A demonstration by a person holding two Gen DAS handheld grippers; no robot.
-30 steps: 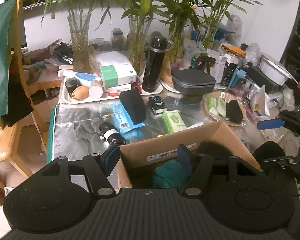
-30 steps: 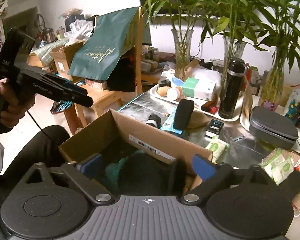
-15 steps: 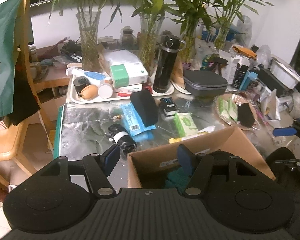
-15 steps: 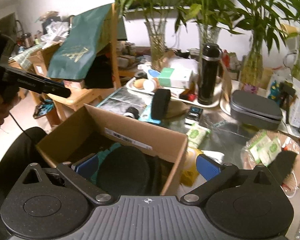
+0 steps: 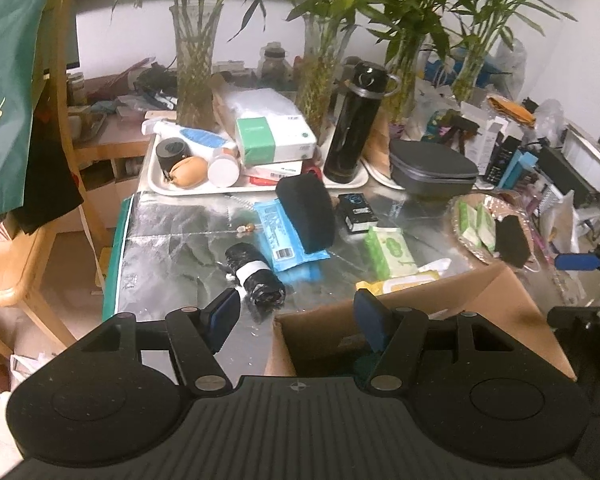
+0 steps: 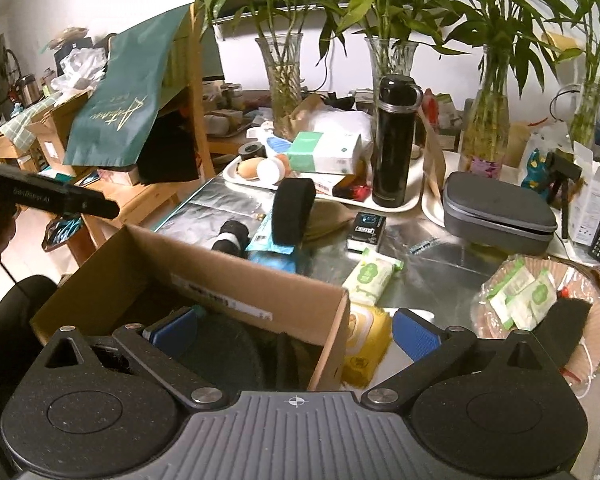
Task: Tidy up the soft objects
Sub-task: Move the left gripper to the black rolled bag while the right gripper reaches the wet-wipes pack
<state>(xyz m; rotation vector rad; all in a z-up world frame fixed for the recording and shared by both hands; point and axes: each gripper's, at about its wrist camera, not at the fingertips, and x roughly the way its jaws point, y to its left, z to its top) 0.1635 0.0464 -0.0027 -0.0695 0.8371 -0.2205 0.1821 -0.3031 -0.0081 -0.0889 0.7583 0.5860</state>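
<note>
An open cardboard box [image 5: 440,300] [image 6: 236,280] sits at the near edge of the foil-covered table. Dark and teal soft items [image 6: 224,356] lie inside it. On the table beyond lie a black foam block [image 5: 306,212] [image 6: 292,210], a black roll with a white band [image 5: 254,276] [image 6: 230,238], a blue packet [image 5: 284,236] and a green wipes pack [image 5: 388,252] [image 6: 370,276]. My left gripper [image 5: 296,314] is open and empty over the box's left corner. My right gripper [image 6: 294,330] is open and empty over the box's right wall.
A white tray [image 5: 256,188] holds boxes, a tape roll and a black flask [image 5: 354,124]. A grey case [image 5: 432,168] and a basket with packets and a black sponge [image 5: 496,228] sit at the right. Glass vases with bamboo stand behind. A wooden chair [image 5: 28,240] stands at the left.
Both grippers have risen and pulled back from the box, so more of the table shows. The left has shifted left, the right has shifted right. Both stay open and empty.
</note>
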